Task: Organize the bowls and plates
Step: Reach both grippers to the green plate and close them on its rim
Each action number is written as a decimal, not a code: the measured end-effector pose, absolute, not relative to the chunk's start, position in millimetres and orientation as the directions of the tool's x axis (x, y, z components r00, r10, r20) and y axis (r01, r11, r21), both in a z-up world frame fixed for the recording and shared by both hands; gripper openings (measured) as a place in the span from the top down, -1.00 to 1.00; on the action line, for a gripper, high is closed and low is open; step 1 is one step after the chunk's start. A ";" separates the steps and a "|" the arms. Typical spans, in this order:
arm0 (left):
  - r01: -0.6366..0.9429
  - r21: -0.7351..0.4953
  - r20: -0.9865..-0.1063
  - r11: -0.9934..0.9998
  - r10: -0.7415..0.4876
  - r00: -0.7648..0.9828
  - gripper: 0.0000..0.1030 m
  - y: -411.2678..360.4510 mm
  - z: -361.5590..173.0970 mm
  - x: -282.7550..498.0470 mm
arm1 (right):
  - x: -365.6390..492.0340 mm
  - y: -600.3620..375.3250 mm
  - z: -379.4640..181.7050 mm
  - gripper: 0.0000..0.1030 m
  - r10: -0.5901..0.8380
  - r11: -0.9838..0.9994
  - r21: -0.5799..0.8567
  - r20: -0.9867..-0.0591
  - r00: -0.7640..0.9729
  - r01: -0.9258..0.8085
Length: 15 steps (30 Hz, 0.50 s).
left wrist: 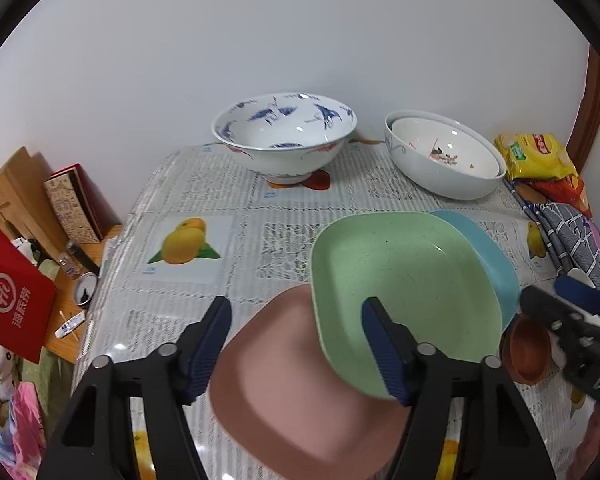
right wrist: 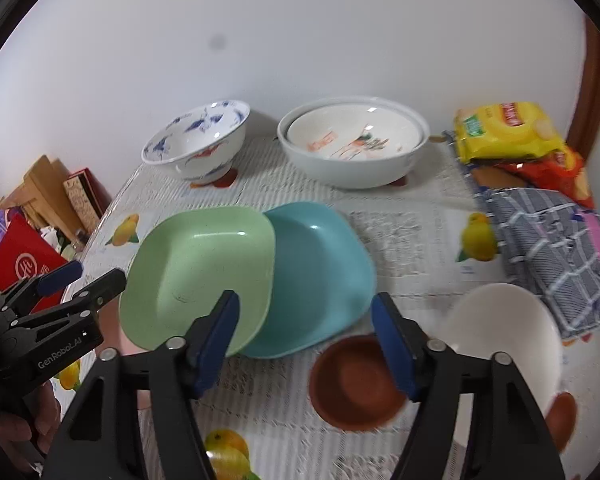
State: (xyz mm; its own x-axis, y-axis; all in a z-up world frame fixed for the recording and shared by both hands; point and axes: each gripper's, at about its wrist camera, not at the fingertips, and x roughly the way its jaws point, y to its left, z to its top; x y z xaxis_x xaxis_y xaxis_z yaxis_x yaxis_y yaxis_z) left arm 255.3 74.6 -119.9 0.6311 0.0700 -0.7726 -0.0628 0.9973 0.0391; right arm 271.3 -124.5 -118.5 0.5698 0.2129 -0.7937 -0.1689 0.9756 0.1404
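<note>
Down near the front of the worktop, three square plates in an overlapping row: pink plate nearest and leftmost, green plate lapped over its right edge, blue plate further right with its left edge under the green one. Pink plate blurred at its near edge.

Left gripper angled down over the pink plate, jaws standing apart with nothing pressed between them; left finger above bare worktop, right finger in front of the green plate's basin. Contact with either plate impossible to tell.

Right gripper likewise angled down, jaws apart and gripping nothing; left finger before the near edge of the green plate, right finger before the rim of a small brown bowl. Near edge of the blue plate visible in the gap. Just right of the brown bowl, a plain white bowl, blurred.

Far back by the wall, a blue-patterned bowl on the left, upright; to its right, a wide white bowl with a smaller printed bowl nested inside.

Along the right edge, yellow snack packet and chequered cloth. Off the left edge, lower down, a red folder.
</note>
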 end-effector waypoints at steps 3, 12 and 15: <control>-0.046 0.033 -0.786 0.998 0.054 0.616 -0.10 71.6 -127.9 266.2 | 279.5 -117.3 -131.4 -0.20 0.223 0.973 0.146 -0.802 0.554 -0.180; -0.014 0.021 -0.815 1.000 0.025 0.579 0.28 66.9 -145.0 288.0 | 302.9 -102.5 -158.5 0.09 0.233 0.968 0.148 -0.823 0.518 -0.201; -0.002 0.013 -0.821 1.000 0.011 0.570 0.38 67.3 -147.6 291.3 | 306.6 -101.5 -163.2 0.22 0.247 0.965 0.162 -0.823 0.511 -0.206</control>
